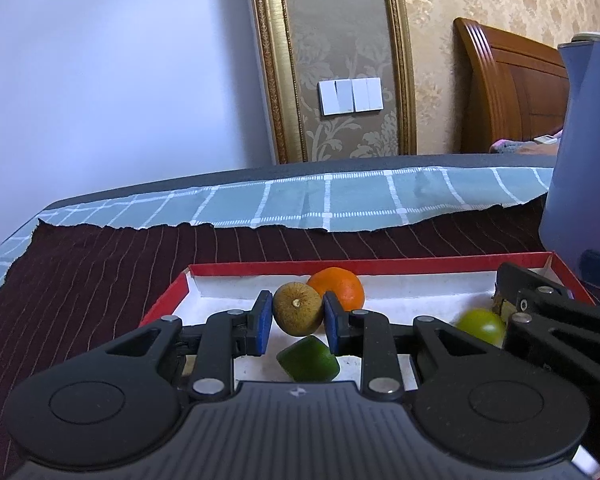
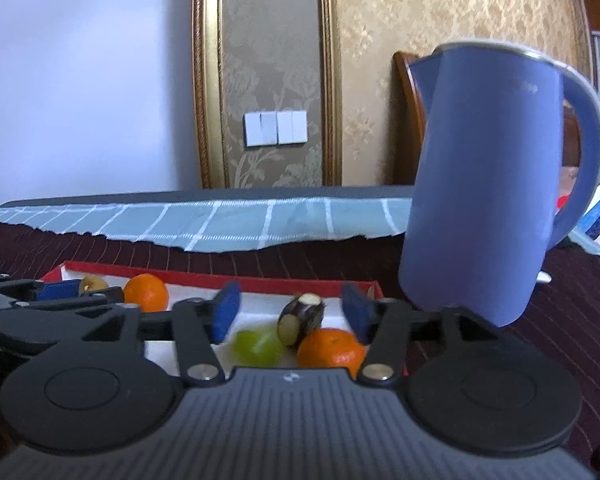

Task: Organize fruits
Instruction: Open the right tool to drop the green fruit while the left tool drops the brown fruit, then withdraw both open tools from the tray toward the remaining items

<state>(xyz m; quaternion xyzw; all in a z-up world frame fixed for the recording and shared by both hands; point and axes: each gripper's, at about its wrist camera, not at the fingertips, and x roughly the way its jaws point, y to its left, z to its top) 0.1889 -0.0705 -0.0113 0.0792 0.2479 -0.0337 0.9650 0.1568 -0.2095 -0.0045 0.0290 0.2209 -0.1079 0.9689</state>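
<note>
A red-rimmed white tray (image 1: 260, 269) lies on the dark striped cloth. My left gripper (image 1: 297, 316) is shut on a brown kiwi (image 1: 296, 306) and holds it over the tray. Behind the kiwi sits an orange (image 1: 342, 282). Below it lies a dark green fruit (image 1: 309, 359), and a light green fruit (image 1: 480, 325) lies at the right. My right gripper (image 2: 290, 312) is open over the tray's right part (image 2: 374, 286). Between its fingers are a dark purple cut piece (image 2: 301, 317), a green fruit (image 2: 256, 346) and an orange (image 2: 331, 351). A second orange (image 2: 146, 292) lies further left.
A tall blue kettle (image 2: 492, 184) stands right behind the tray's right end; it also shows in the left wrist view (image 1: 584, 152). A teal checked cloth (image 1: 340, 200) covers the far side of the table. A wall and a wooden headboard (image 1: 508, 80) stand beyond.
</note>
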